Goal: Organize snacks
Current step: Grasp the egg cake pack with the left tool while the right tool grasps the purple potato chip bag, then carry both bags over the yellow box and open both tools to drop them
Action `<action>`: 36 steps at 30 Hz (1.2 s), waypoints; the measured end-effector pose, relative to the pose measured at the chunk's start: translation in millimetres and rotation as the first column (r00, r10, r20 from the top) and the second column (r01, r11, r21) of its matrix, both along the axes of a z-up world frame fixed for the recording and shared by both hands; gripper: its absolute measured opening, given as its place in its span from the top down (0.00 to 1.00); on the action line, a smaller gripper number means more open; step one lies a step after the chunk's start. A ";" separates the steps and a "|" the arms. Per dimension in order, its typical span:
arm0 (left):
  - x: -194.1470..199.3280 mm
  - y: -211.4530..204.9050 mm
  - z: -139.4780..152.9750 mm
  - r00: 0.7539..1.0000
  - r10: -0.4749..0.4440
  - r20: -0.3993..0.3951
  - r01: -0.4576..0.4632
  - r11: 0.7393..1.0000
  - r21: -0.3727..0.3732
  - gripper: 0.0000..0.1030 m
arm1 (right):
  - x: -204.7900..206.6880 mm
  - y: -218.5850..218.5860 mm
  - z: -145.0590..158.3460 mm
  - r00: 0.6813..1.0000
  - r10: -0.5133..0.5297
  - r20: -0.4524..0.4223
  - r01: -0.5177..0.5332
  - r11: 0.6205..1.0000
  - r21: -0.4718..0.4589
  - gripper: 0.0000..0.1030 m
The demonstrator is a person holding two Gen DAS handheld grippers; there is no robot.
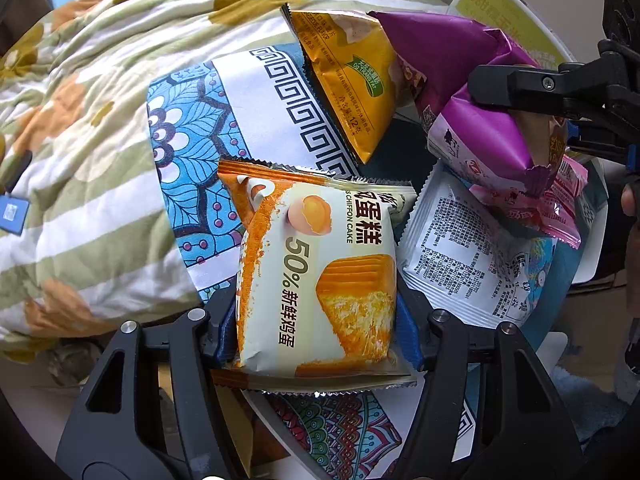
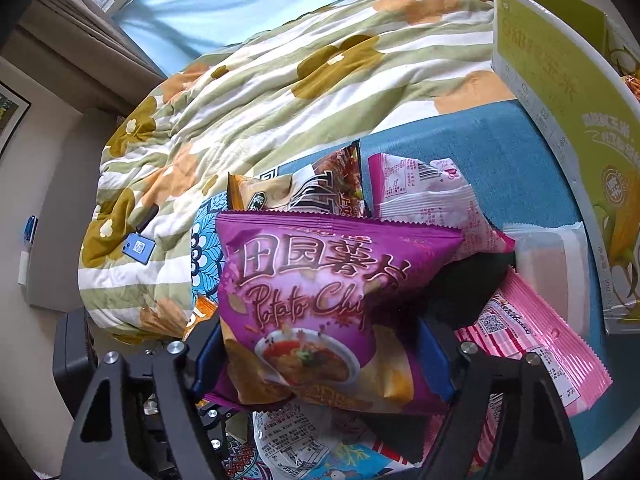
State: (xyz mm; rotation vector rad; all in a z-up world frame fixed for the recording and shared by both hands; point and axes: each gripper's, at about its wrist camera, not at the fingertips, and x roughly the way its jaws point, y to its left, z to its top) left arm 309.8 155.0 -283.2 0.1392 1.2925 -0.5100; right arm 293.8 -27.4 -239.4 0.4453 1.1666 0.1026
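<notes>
My left gripper is shut on an orange-and-white chiffon cake pack, held above a patterned cloth. My right gripper is shut on a purple potato chips bag; that bag also shows in the left wrist view with the right gripper's fingers clamped on it. A yellow snack packet, a white packet and pink packets lie around them.
A green-and-white floral quilt covers the bed to the left and behind. A green corn box stands at the right on a blue cloth. A white lidded container sits beside the pink packets.
</notes>
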 end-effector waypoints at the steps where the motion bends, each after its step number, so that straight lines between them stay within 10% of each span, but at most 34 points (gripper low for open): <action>1: -0.9 -0.5 1.7 1.000 0.003 0.002 -0.003 1.000 -0.002 0.43 | -0.8 0.2 0.6 1.000 0.003 0.003 -0.003 1.000 -0.001 0.30; 22: -30.9 -2.2 94.5 0.972 0.159 0.174 -0.158 0.987 -0.022 0.43 | -31.5 -17.7 64.2 0.984 0.071 0.164 -0.075 0.997 0.018 0.32; 36: -36.5 -162.7 192.0 0.914 0.192 0.358 -0.165 0.981 -0.106 0.43 | -65.3 -143.2 142.6 0.924 0.116 0.363 -0.110 0.993 -0.039 0.32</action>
